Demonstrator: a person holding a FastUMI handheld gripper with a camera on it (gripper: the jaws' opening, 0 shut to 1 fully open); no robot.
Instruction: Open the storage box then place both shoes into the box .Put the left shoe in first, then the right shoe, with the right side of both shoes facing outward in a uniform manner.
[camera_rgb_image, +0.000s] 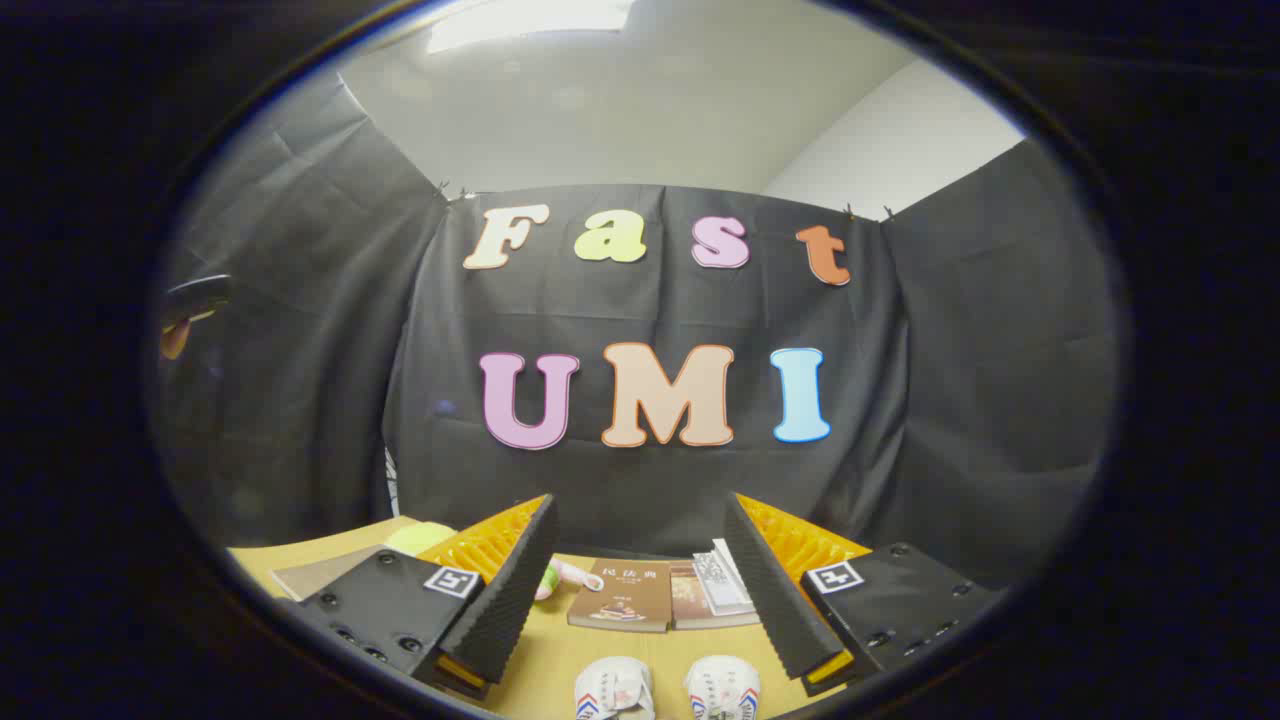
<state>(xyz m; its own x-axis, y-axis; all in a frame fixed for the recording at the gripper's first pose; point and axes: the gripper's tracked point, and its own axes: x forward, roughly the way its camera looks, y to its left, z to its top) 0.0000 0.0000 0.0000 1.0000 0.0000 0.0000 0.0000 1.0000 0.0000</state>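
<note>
Just short of the books (620, 595), two shoes (668, 688) lie between the wide-open, empty gripper (640, 590) fingers; light and soft, best pinched at the collar.

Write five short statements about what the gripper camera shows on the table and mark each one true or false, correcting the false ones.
1. The gripper has its fingers spread apart with nothing between the pads. True.
2. Two shoes sit side by side on the table between the fingers. True.
3. One shoe is already clamped by both fingers. False: both shoes lie free on the table, untouched by either finger.
4. Brown books lie on the table beyond the shoes. True.
5. The tabletop is covered in black cloth. False: it is a light wooden surface; the black cloth hangs as the wall behind it.
</note>
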